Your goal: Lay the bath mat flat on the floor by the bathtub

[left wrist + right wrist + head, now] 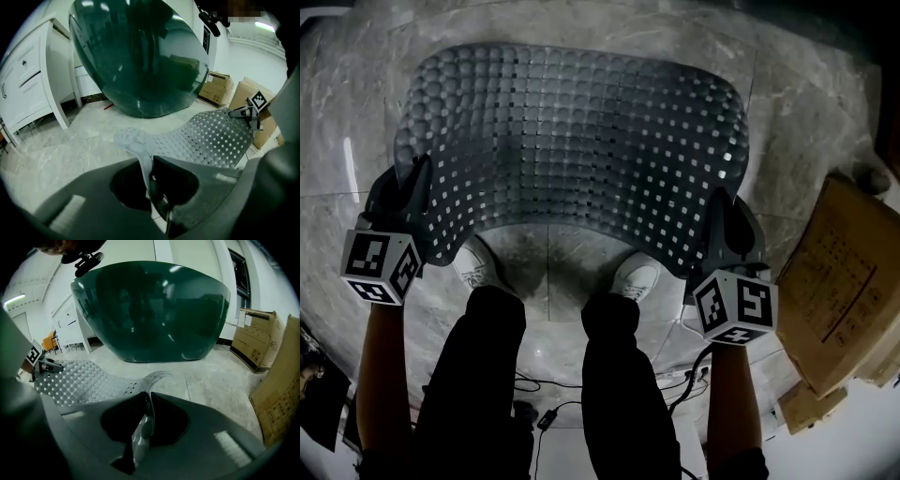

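A perforated grey bath mat (572,141) hangs spread between the left gripper (419,178) and the right gripper (722,208), each clamped on a near corner. It sags above the marble floor (806,103). Between the grippers, beneath the mat's near edge, stand white shoes (636,278). Cardboard boxes (839,281) lie right of the right gripper.

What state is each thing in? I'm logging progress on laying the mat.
bath mat: held up by two corners, sagging, not yet flat.
left gripper: shut on one mat corner.
right gripper: shut on the other corner.
bathtub: standing on the floor beyond the mat.
cabinet drawers: shut.
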A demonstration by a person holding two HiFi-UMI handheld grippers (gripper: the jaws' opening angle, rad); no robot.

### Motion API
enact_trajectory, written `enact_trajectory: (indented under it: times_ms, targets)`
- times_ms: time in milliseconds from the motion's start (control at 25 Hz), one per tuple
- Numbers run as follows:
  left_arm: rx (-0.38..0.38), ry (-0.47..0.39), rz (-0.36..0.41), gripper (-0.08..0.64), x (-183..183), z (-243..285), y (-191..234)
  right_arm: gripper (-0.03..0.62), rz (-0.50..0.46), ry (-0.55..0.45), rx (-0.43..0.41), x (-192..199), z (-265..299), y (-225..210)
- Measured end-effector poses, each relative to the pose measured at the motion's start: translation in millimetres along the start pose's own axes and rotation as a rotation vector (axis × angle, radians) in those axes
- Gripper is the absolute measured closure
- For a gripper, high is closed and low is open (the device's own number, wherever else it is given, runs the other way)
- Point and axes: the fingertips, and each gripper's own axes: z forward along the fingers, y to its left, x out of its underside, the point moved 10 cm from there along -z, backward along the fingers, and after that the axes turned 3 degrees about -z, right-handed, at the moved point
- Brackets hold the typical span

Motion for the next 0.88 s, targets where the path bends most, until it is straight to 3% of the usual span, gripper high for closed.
enact_trajectory:
  times_ms: [880]
  targets:
    - [-0.051, 0.075, -0.031, 0.537, 48, 45, 43, 0.537, 0.073, 0.080, 0.115, 66, 49, -38]
